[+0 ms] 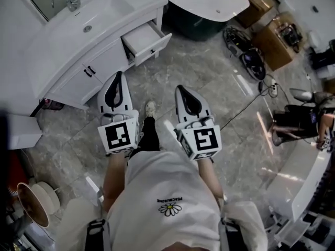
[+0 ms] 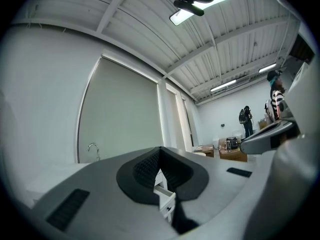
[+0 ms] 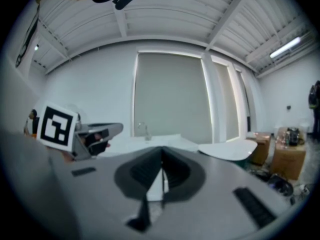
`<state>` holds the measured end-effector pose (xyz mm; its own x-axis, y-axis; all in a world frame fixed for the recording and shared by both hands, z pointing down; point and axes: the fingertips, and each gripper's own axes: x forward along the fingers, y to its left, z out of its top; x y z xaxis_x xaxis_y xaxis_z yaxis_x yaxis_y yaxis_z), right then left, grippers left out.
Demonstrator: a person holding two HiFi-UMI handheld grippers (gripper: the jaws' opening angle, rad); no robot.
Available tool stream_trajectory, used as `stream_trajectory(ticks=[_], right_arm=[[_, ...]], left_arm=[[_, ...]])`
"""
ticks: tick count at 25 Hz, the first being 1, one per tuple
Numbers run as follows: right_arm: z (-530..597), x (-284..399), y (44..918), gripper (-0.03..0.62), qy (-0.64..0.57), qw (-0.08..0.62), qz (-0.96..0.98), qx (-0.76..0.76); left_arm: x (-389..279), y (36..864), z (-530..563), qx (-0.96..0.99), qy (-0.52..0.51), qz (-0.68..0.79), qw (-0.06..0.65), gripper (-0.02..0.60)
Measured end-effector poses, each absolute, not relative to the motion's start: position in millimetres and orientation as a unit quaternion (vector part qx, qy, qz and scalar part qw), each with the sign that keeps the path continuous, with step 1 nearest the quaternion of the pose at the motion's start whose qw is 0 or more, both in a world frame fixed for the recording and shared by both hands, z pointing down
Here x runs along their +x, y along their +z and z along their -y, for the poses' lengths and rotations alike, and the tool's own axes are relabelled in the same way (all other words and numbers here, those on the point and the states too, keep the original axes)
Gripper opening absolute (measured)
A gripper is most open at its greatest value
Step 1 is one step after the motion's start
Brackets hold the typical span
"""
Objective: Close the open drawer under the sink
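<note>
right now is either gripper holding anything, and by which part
Nothing is held. The left gripper and right gripper are both shut and empty, short of the open white drawer.

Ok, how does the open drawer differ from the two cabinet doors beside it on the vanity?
The drawer is pulled out, its inside showing; the cabinet doors sit shut and flush. The drawer is at the right end of the vanity in the head view; the doors are beneath the sink. Both are white with dark handles.
</note>
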<state>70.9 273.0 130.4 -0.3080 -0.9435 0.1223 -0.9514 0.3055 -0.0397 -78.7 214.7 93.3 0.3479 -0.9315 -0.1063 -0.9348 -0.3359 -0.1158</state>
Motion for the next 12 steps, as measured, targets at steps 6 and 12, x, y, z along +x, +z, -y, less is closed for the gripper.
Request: stream_trajectory(ticks=[6, 12], right_arm=[[-204, 62, 134, 0.028, 0.065, 0.037, 0.820, 0.568], [-115, 67, 132, 0.028, 0.079, 0.045, 0.814, 0.574]], left_arm=[[-76, 106, -153, -0.817, -0.010, -0.572, 0.069, 0.015], [-73, 100, -76, -0.825, 0.000, -0.562, 0.054, 0.015]])
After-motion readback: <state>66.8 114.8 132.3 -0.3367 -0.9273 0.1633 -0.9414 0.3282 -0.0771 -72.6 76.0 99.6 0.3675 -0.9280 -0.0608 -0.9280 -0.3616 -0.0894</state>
